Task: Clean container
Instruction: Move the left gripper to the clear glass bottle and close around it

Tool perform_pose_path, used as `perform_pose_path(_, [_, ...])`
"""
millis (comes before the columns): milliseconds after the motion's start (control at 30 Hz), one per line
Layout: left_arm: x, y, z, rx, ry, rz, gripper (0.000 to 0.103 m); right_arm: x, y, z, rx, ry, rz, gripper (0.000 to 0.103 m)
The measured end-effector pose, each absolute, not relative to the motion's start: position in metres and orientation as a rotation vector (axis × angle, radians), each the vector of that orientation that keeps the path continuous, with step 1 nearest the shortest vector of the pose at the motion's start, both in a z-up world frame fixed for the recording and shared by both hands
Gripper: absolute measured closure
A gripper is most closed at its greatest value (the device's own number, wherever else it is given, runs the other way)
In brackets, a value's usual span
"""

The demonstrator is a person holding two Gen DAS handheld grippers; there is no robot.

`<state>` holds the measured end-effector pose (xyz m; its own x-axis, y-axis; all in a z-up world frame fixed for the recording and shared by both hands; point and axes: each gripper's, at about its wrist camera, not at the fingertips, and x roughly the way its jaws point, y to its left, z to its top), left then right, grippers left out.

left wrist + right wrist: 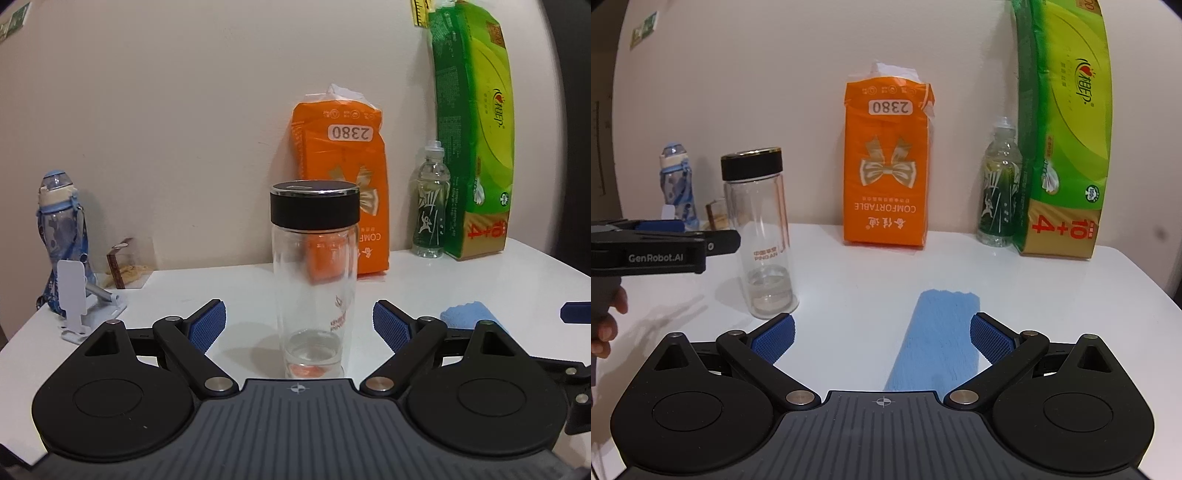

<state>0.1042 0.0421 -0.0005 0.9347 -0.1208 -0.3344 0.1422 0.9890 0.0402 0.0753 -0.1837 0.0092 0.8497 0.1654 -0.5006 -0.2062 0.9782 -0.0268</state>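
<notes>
The glass container (314, 280) stands upright on the white table (480, 280) with its black lid (314, 202) seated, and serves as the reference point for this report. The left gripper (299, 323) is levelled at it, jaws spread wider than the glass with one blue pad on either side of the lower body, neither touching; it holds nothing. The right gripper (882, 338) sits well to the right of the container, jaws likewise wide apart and empty, over the near end of the blue cloth (938, 339), which lies flat on the table right of the container. Whether wiping is ahead or already finished cannot be judged from how these items lie; the glass looks clear either way. Risks noted: the container is tall, narrow and smooth, so a pad closing off-centre or low down could tip or skid it across the slick tabletop. A trace of liquid may sit in the base, though this is uncertain; with the lid on, spillage seems unlikely. The orange pack (340, 184) directly behind the container and the small green bottle (430, 206) behind and to its right could be knocked over if the container is pushed backward. A thin flat cloth may also slip the pads when pinched.
</notes>
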Motion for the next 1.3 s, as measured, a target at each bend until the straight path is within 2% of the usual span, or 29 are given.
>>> perform_pose_path(367, [0.126,0.039,-0.006,0.091,0.337,-0.122,0.000,0.091,-0.185,0.005,-0.081,0.542,0.189,0.000])
perform_pose_path(1300, [0.167,0.048,-0.003,-0.048,0.330,-0.296,0.000,0.105,-0.185,0.005,-0.096,0.537,0.180,0.000])
